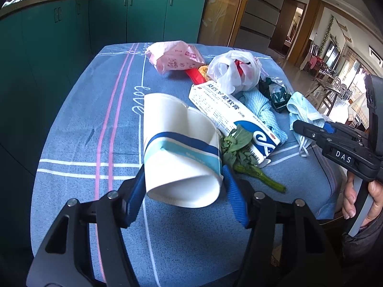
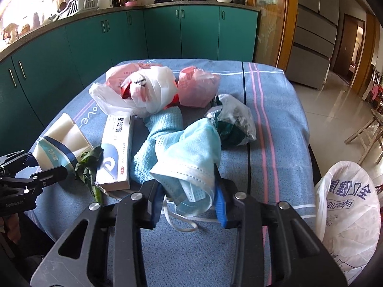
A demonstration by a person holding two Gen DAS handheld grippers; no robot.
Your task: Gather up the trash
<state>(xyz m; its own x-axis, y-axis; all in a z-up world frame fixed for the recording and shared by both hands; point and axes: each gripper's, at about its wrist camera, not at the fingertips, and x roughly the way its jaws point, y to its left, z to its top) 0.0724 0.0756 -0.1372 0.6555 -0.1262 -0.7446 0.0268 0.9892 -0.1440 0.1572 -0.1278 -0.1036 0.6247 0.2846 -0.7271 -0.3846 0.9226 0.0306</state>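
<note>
My left gripper is shut on a squashed white paper cup with blue bands, held above the blue tablecloth; the cup also shows in the right wrist view. My right gripper has its fingers on both sides of a light blue face mask, which also shows in the left wrist view; whether it grips the mask is unclear. A white and blue ointment box, a wilted green vegetable stalk, a blue cloth and tied plastic bags lie on the table.
A pink bag and a dark green bag lie further back. A large white printed bag hangs open off the table's right edge. Green kitchen cabinets stand behind the table.
</note>
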